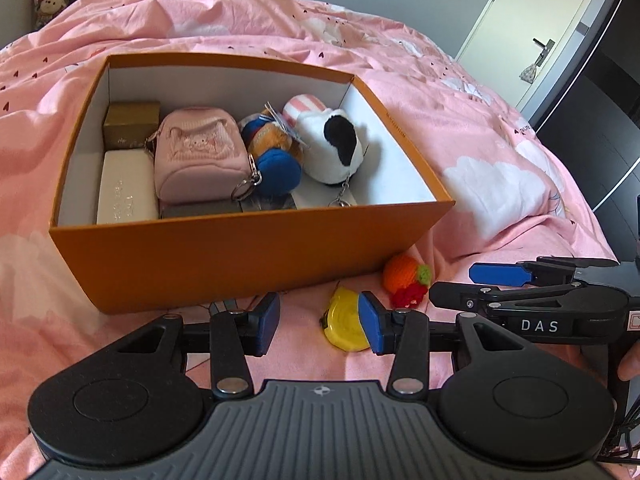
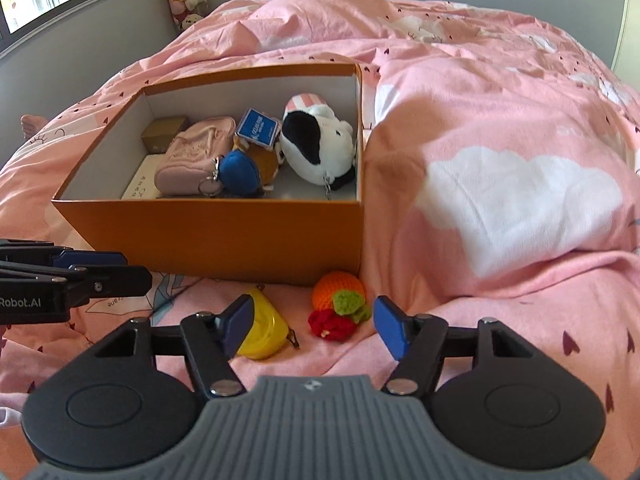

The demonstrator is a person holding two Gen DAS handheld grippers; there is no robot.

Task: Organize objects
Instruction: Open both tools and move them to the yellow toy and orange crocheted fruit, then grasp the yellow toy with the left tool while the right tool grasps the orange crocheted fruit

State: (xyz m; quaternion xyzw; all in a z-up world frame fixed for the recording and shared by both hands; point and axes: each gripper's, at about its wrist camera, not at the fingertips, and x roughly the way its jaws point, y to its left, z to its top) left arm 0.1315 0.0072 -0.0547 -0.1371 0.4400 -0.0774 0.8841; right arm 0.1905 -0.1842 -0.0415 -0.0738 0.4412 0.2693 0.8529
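Blue tag (image 2: 258,127) reads face-on from right wrist; edge-on from left.

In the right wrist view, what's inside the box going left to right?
Gold box → pink pouch → blue plush ball → black-and-white plush, all inside the orange box.

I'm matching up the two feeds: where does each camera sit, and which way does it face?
Left wrist: on the left gripper, low over the bed, facing the orange box; right gripper and a fingertip at right.
Right wrist: on the right gripper, facing the box from further right; left gripper at left.
Shared: box, yellow tape measure, crocheted fruit, pink duvet. Both grippers open, empty.
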